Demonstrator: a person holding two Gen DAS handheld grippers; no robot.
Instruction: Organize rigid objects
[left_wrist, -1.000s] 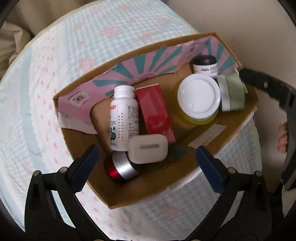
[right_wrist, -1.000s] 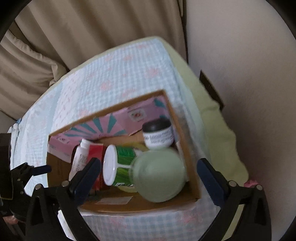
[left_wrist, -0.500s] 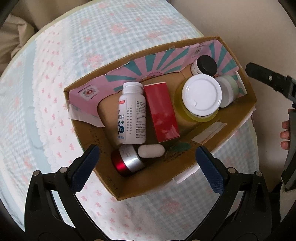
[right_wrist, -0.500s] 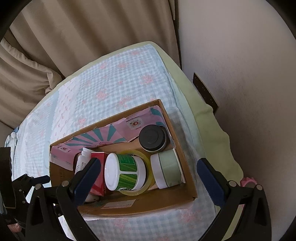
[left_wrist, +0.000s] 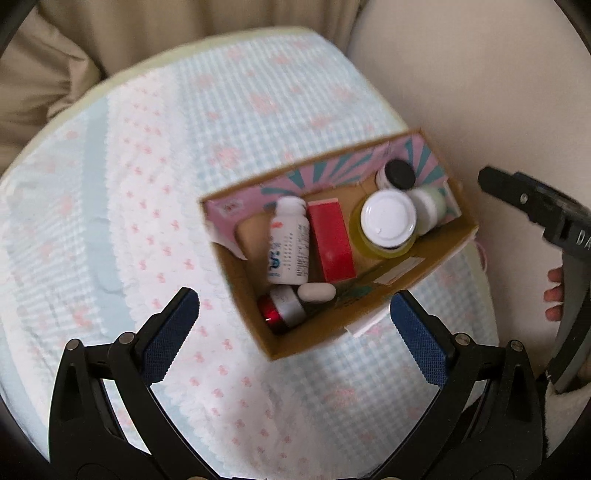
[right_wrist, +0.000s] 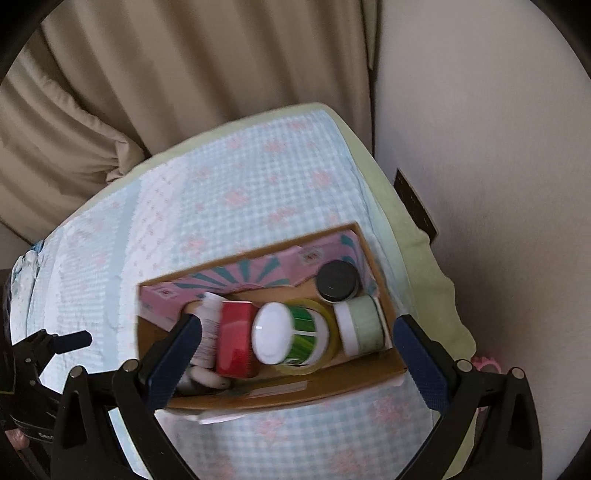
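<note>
A cardboard box (left_wrist: 255, 314) (right_wrist: 332, 391) sits on the checked cloth. In it lie a white pill bottle (left_wrist: 290, 247), a red box (left_wrist: 330, 240) (right_wrist: 236, 339), a white-lidded green jar (left_wrist: 388, 218) (right_wrist: 288, 332) inside a tape roll, a pale green jar (left_wrist: 428, 206) (right_wrist: 364, 325), a black-lidded jar (left_wrist: 400, 173) (right_wrist: 338, 280), a red and silver jar (left_wrist: 280, 306) and a white case (left_wrist: 317, 292). My left gripper (left_wrist: 295, 332) is open and empty above the box's near end. My right gripper (right_wrist: 295, 354) is open and empty above the box.
The blue-and-pink checked cloth (left_wrist: 147, 184) (right_wrist: 240, 184) covers a round surface. Beige curtains (right_wrist: 184, 74) hang behind it and a pale wall (right_wrist: 480, 147) stands at the right. The right gripper's body (left_wrist: 554, 221) shows at the right edge of the left wrist view.
Both grippers have pulled back and up from the box, which looks smaller now. The white case was let go and lies in the box. The pale green jar was let go too.
</note>
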